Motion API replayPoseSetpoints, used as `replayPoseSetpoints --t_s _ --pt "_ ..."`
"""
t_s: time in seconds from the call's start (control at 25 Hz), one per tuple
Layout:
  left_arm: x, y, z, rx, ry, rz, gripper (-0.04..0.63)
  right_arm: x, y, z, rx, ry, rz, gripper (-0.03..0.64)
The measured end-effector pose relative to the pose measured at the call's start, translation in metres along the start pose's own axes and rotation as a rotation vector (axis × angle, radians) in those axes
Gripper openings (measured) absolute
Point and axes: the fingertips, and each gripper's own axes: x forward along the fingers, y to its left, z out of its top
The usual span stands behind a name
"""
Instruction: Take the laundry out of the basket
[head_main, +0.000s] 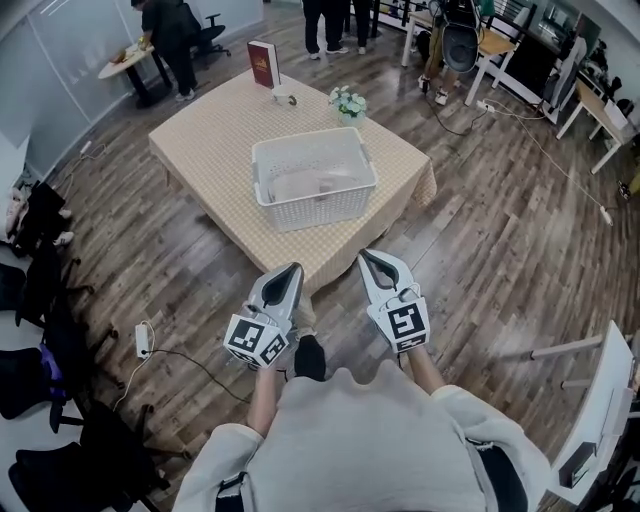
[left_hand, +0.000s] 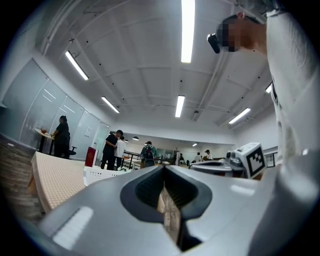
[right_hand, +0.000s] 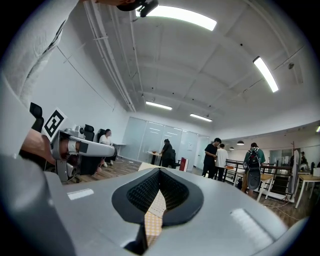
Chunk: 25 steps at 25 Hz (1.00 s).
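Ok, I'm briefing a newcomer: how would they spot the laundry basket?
Find the beige-checked table on the wooden floor. The basket sits mid-table: white, slatted, rectangular, and far bigger than the upright red book and small flowers beyond it.

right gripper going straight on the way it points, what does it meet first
Probably the near edge of the table, just ahead of the right gripper; the basket sits further back. Depth and height are unclear.

white perforated plastic basket (head_main: 322, 207), rectangular, upright, well ahead of both sets of jaws, roughly centred between them, laundry (head_main: 305, 184) inside, pale crumpled cloth, probably one piece, lying below rim
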Motion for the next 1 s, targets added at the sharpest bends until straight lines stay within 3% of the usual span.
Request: replayPoseSetpoints --t_s 1.0 --pt "0.148 0.225 0.055 0.000 -0.017 -0.078 0.011 0.258 -0.074 0.038 -0.022 0.007 -0.062 -0.002"
